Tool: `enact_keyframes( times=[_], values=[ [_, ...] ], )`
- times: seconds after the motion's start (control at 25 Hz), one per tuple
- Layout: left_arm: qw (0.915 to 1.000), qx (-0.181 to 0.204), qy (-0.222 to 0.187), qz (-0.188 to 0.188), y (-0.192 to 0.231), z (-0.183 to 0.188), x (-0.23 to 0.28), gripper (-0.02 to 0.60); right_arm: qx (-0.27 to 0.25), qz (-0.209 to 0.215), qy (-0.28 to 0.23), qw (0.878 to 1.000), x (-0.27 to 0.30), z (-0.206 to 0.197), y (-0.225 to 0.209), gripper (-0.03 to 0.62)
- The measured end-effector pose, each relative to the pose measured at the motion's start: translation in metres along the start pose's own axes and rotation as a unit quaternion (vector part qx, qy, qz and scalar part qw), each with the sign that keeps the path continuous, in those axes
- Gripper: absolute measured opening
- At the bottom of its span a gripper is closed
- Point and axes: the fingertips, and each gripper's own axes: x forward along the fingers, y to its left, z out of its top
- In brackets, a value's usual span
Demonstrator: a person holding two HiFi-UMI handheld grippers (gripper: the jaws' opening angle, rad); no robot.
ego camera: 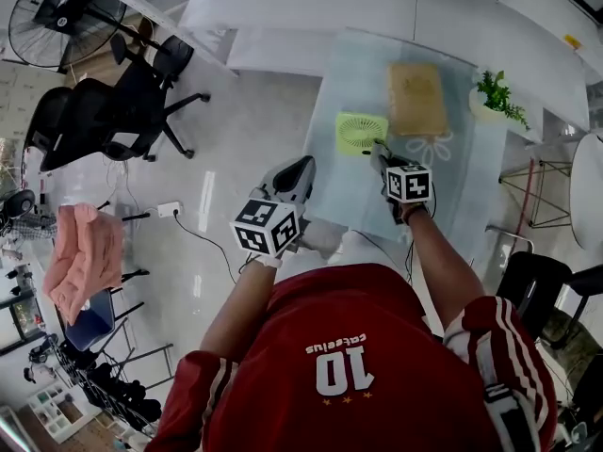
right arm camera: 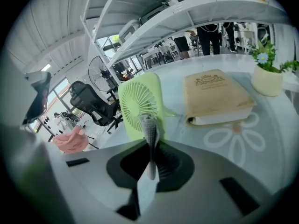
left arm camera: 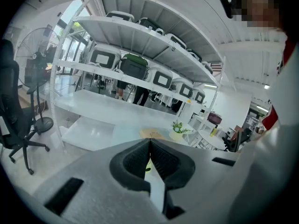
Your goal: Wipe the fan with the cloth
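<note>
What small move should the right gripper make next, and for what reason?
Probably ease the right gripper forward so the grey cloth pinched in its shut jaws presses on the grille of the light-green square plastic fan. The fan stands upright directly ahead of the cloth, and I cannot tell that they touch yet.

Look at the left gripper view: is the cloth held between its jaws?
No, the left gripper is shut on nothing; the grey cloth is pinched in the right gripper.

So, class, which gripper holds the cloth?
The right gripper: its jaws pinch a grey cloth strip. The left gripper has its jaws shut on nothing.
</note>
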Motion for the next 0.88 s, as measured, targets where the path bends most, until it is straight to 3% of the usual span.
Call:
enact_keyframes(
  times=[0.48,0.88],
  values=[
    [0.9986,0.019,0.011,-0.049,-0.019,0.007,0.021,0.0,0.041,-0.044,-0.027,0.998,-0.028,-0.004,-0.032,0.02],
    [0.9848,0.088,0.002,-0.15,-0.06,0.028,0.022,0.0,0.088,-0.117,-0.079,0.986,-0.099,-0.023,-0.038,0.02]
  ],
)
